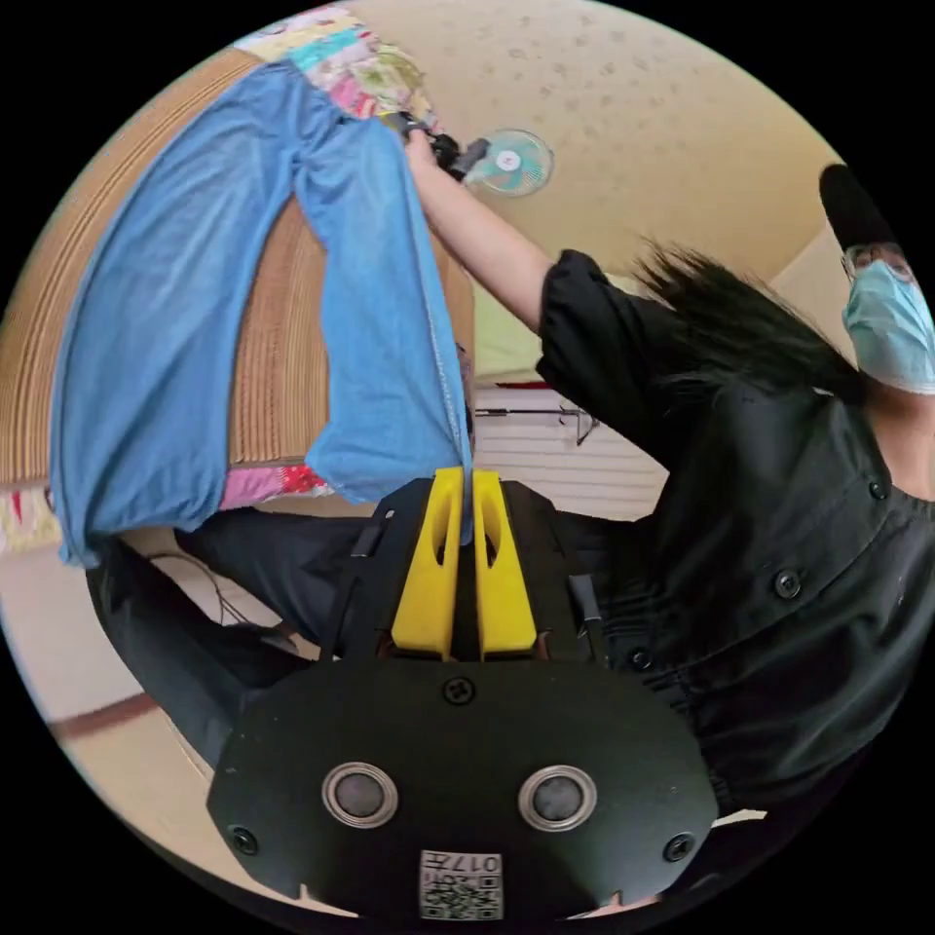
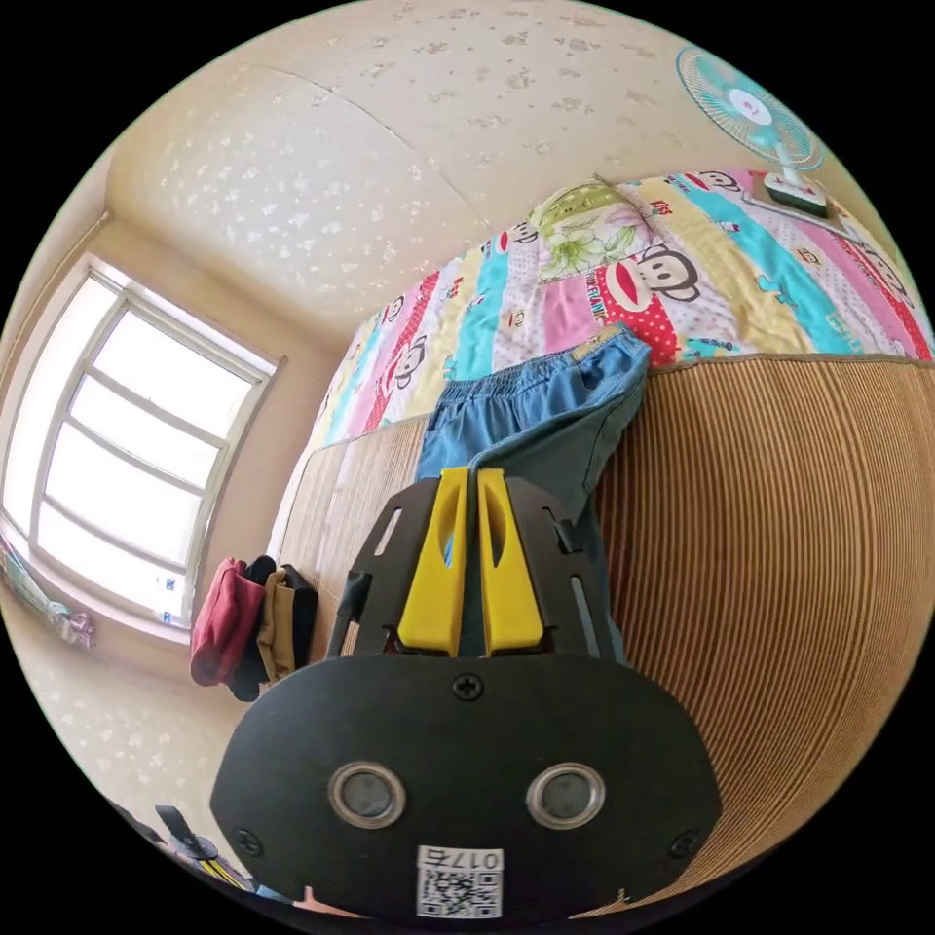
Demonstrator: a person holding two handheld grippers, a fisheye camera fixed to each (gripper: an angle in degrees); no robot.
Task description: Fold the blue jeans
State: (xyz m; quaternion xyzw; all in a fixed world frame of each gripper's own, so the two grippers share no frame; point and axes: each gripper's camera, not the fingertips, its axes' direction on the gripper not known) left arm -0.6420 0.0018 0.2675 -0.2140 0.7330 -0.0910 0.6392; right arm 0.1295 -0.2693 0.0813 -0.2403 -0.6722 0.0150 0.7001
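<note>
Two grippers, left and right, fingers clamped on blue jeans.

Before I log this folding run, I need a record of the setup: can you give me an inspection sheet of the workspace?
Surface: ribbed woven mat on a bed, with a patchwork cartoon-print quilt beyond it.
Job's things: blue jeans, one leg edge lifted taut between the grippers, the other leg lying on the mat; waistband near the quilt.
Clutter: small stack of folded clothes by the window.
Grippers: left gripper shut on the jeans' hem edge; right gripper shut on denim near the waist.
Cables: thin dark cords on the floor.
Surroundings: window, green fan, speckled wall, and a person's black sleeve.
</note>
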